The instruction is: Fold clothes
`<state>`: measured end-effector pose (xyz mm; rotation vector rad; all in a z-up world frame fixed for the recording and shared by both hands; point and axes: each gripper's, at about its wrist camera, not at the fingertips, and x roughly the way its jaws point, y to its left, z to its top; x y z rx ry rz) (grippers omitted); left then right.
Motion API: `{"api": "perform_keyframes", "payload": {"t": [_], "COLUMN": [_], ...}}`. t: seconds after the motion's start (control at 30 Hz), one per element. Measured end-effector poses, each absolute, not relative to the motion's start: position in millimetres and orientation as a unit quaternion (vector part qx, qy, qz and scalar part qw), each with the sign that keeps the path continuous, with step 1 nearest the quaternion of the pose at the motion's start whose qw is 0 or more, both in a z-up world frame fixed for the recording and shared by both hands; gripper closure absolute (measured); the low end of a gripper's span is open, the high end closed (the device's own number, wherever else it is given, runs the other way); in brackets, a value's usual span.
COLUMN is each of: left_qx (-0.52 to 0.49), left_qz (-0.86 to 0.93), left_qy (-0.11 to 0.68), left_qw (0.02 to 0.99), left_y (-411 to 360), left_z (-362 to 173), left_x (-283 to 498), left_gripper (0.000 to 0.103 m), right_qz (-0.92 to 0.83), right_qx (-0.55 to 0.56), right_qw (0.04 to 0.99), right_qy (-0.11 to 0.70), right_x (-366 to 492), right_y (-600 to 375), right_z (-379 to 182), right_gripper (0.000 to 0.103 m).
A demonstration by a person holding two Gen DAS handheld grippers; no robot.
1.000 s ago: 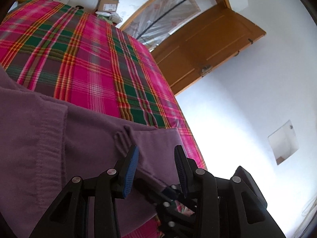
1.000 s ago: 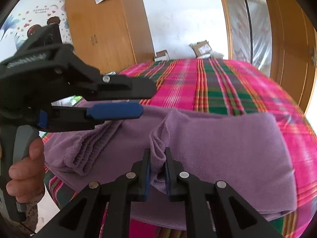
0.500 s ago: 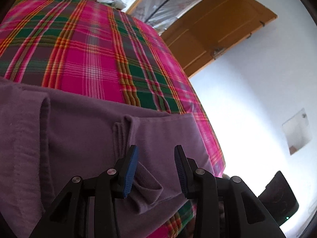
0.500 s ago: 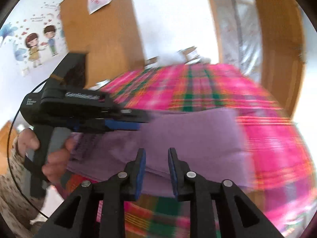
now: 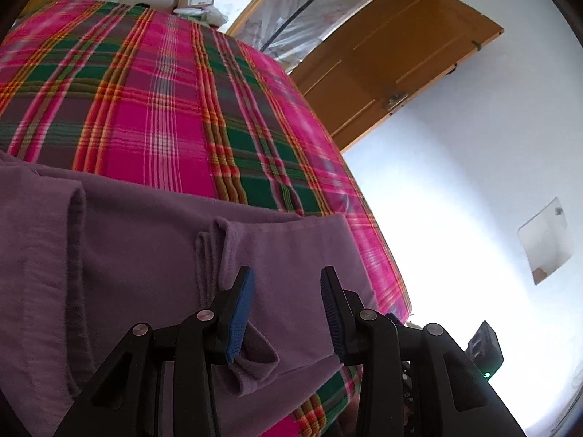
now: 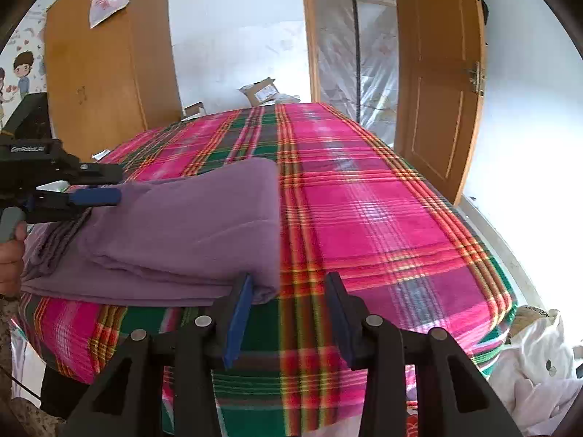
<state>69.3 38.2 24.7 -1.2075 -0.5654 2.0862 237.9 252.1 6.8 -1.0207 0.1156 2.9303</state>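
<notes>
Purple garment (image 6: 189, 225) lies folded in layers on the plaid bed (image 6: 364, 218), near the front edge, long axis running across the bed

Right gripper (image 6: 288, 313): jaws opening, nothing between them but bedcover. The garment's right end sits just left of its left pad, touching or nearly so; cannot tell which. The cloth lies to this tool's left

Left gripper (image 5: 286, 313): jaws about half open, pads not pressing. A loose flap of the purple cloth rises between them, close against the left pad, free of the right. This gripper hangs over the garment's left half, so it is the nearer tool for any next pinch; seen from the right wrist, it points along the cloth's long axis

Containers: cardboard boxes (image 6: 262, 91) past the far edge of the bed, contents not readable; a white bag (image 6: 539, 357) lower right, contents hidden
</notes>
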Motion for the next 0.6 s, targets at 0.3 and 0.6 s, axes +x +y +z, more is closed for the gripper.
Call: {"api": "perform_keyframes", "payload": {"t": [0.3,0.6], "left_qx": [-0.480,-0.488], "left_qz": [0.787,0.783], "left_qy": [-0.216,-0.217], "left_qw": [0.321,0.319], "left_y": [42.1,38.5], "left_z": [16.5,9.6], "left_x": [65.9,66.7], "left_gripper": [0.065,0.065], "right_qz": [0.946,0.954], "right_qx": [-0.322,-0.289], "right_qw": [0.022,0.073], "right_qy": [-0.015,-0.037], "right_x": [229.7,236.5], "right_y": [239.8,245.2], "right_z": [4.4,7.0], "right_gripper": [0.061,0.055]}}
